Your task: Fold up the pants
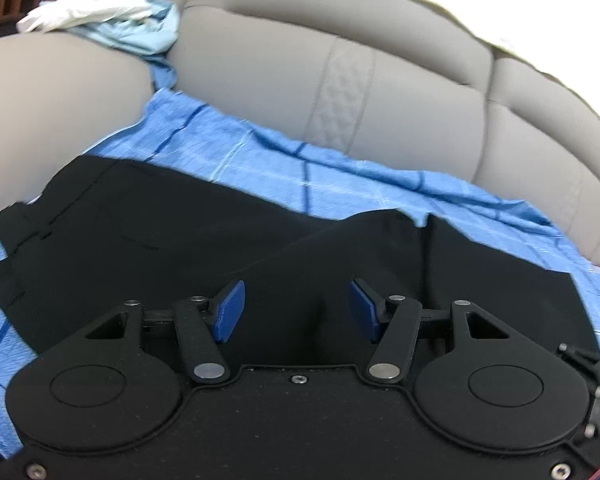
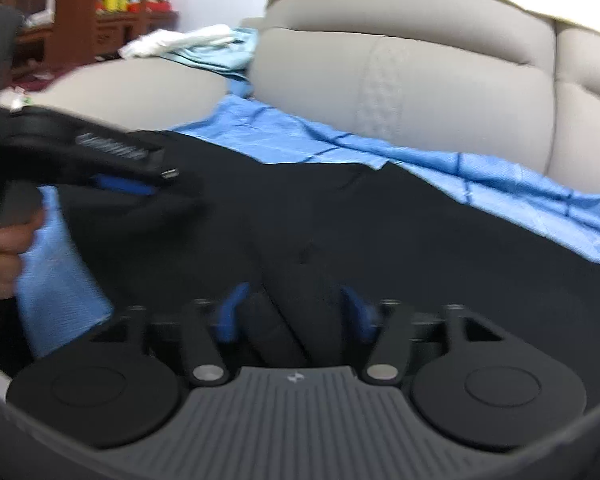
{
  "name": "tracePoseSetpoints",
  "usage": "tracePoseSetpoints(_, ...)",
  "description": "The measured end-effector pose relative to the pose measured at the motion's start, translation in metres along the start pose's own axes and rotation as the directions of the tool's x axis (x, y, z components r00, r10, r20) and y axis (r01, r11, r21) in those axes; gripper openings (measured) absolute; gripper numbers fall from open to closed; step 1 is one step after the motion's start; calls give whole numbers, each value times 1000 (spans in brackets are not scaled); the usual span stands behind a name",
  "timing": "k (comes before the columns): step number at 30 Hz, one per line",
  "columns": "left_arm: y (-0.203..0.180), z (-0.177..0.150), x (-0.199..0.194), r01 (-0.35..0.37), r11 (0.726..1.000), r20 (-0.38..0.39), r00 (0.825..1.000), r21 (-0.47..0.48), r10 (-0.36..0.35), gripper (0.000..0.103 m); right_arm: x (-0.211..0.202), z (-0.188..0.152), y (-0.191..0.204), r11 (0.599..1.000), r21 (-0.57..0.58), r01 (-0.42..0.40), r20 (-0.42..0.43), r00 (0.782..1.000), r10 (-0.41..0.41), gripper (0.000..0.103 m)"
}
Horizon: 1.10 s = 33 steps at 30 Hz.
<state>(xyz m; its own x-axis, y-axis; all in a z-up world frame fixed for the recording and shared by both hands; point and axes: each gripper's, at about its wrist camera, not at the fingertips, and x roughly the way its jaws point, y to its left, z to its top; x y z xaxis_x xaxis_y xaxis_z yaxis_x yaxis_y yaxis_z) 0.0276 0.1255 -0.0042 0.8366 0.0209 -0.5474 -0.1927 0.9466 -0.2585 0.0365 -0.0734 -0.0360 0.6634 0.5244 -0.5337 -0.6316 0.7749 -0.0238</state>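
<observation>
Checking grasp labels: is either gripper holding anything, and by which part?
Nothing held. Left gripper and right gripper are both open over the black pants.

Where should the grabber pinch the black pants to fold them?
Probably the raised fold in the black pants, right between the right gripper fingers. It stands up as a ridge, so open fingers can close on it from both sides, coming straight ahead. The flat cloth elsewhere gives little to pinch.
</observation>
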Motion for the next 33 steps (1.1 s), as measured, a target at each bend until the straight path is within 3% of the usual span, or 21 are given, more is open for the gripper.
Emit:
tracePoseSetpoints(1, -5, 0, -2, 13, 1000, 3, 1000, 7, -13, 57, -6, -3, 1, 1000, 7, -16, 7, 1000, 16, 86)
tracePoseSetpoints(5, -33, -3, -6, 73, 996, 2, 997, 44, -73, 57, -37, -17, -3, 999, 34, 12, 48, 999, -14, 91)
tracePoseSetpoints(10, -78, -18, -6, 146, 985, -4, 989, 92, -146, 52, -73, -38, -28, 970, 156, 187, 75, 977, -200, 93)
tracePoseSetpoints(13, -104, -31, -5, 191, 973, -15, 982, 131, -191, 50, -90, -54, -53, 914, 245, 323, 61, 936, -347, 93)
tracePoseSetpoints(16, -125, -46, -1, 179, 966, -22, 984, 185, -178, 50, -99, -67, -76, 841, 283, 461, 22, 874, -486, 93)
tracePoseSetpoints(21, -143, -72, 6, 110, 968, -47, 994, 224, -102, 49, -104, -91, -100, 773, 298, 560, -62, 819, -570, 93)
tracePoseSetpoints(33, -155, -102, -6, 25, 937, -8, 1000, 349, -23, 49, -113, -112, -110, 749, 339, 570, -51, 806, -590, 98)
